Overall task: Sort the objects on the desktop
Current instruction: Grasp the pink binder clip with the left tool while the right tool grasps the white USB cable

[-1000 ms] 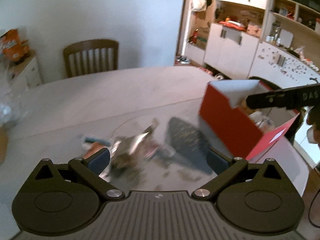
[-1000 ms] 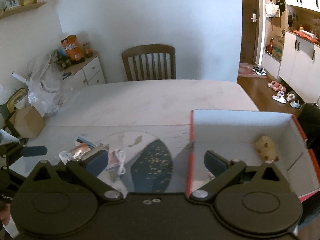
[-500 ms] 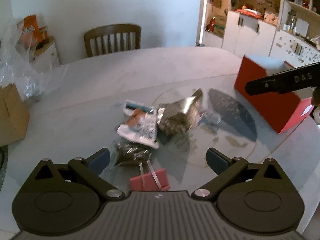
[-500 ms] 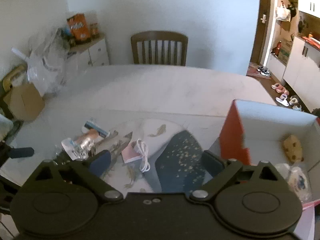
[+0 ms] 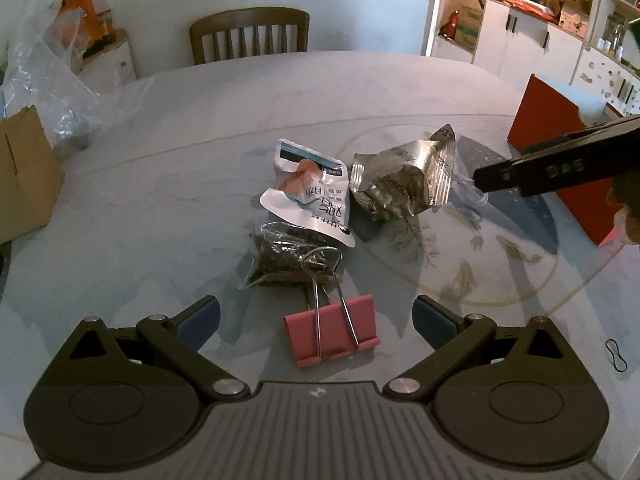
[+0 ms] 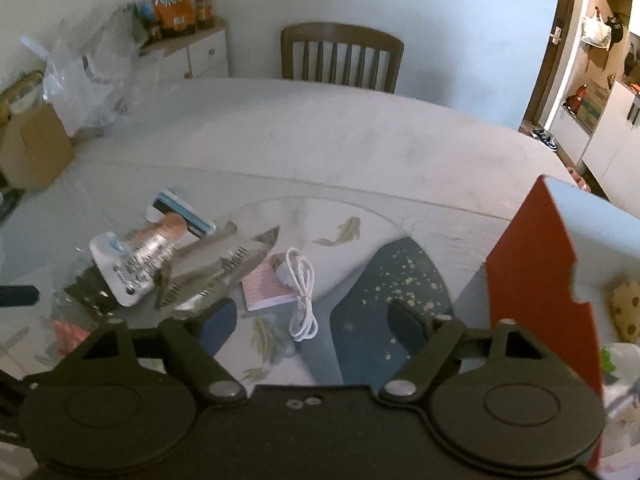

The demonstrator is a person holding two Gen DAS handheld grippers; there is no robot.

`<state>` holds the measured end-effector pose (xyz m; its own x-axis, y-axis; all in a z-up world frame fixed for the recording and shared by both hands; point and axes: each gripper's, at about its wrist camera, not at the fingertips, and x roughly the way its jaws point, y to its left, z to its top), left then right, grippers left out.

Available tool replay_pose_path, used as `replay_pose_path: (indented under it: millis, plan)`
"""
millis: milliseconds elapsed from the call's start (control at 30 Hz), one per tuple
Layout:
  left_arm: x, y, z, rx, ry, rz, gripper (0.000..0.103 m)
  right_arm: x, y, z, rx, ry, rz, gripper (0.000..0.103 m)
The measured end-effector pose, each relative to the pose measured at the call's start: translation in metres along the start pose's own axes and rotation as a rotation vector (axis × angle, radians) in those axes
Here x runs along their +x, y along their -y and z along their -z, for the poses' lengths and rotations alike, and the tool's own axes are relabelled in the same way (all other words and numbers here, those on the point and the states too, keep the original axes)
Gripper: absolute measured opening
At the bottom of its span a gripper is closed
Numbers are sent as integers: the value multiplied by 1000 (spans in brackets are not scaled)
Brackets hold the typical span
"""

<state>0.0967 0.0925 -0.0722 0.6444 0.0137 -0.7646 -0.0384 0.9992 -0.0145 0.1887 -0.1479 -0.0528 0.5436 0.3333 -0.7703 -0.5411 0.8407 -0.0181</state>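
Note:
My left gripper (image 5: 316,316) is open above the table, with a pink binder clip (image 5: 331,330) lying between its fingers, untouched. Beyond the clip lie a clear bag of dark bits (image 5: 282,256), a white snack packet (image 5: 310,196) and a crumpled silver packet (image 5: 406,178). My right gripper (image 6: 314,320) hovers over a coiled white cable (image 6: 300,292) that rests on a pink notepad (image 6: 264,284); its jaws are closing, and the pads are clear of the cable. The red box (image 6: 536,280) stands to the right.
A wooden chair (image 5: 250,34) stands behind the table. A cardboard box (image 5: 24,172) and a clear plastic bag (image 5: 52,80) sit at the left. A black rubber band (image 5: 616,354) lies near the right front edge. The red box holds a cookie-shaped toy (image 6: 628,308).
Both grippers have sunk toward the table and shifted left. The binder clip has come between the left fingers. The right jaws have narrowed, and the red box has slid to the right edge.

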Motion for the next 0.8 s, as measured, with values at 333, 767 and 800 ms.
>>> replay_pose_path:
  millis: [333,767,800]
  plan:
    - [10,6,6,0,-31,-25,101,32,1,4,-26,-69,-1,62]
    - [12,8,12,-7,-52,-46,77,44,6,3,-11,-91,-30,51]
    - [12,8,12,-8,-50,-46,73,45,7,3,0,-91,-37,50]
